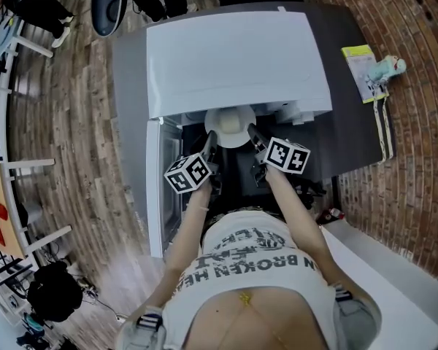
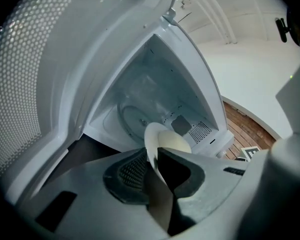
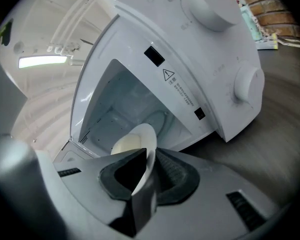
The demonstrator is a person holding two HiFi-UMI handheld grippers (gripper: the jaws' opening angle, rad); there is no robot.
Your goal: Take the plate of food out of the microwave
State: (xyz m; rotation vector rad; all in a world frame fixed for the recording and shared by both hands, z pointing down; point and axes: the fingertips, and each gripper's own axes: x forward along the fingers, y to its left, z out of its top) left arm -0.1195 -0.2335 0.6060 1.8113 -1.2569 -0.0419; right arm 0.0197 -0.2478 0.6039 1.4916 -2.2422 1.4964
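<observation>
A white plate (image 1: pixel 231 126) carrying a pale rounded food item (image 2: pixel 176 143) sits just in front of the open white microwave (image 1: pixel 233 57), at its mouth. My left gripper (image 1: pixel 210 143) is shut on the plate's left rim (image 2: pixel 151 146). On the opposite side my right gripper (image 1: pixel 252 135) is shut on the right rim (image 3: pixel 146 151). Both grippers hold the plate between them outside the cavity. The glass turntable (image 2: pixel 135 119) inside the microwave is bare.
The microwave door (image 1: pixel 155 188) hangs open to the left. The microwave stands on a dark counter (image 1: pixel 358 130) beside a brick wall (image 1: pixel 416 122). A yellow-green booklet (image 1: pixel 363 70) and a small teal object (image 1: pixel 388 68) lie at the right. A white surface (image 1: pixel 394 268) is at lower right.
</observation>
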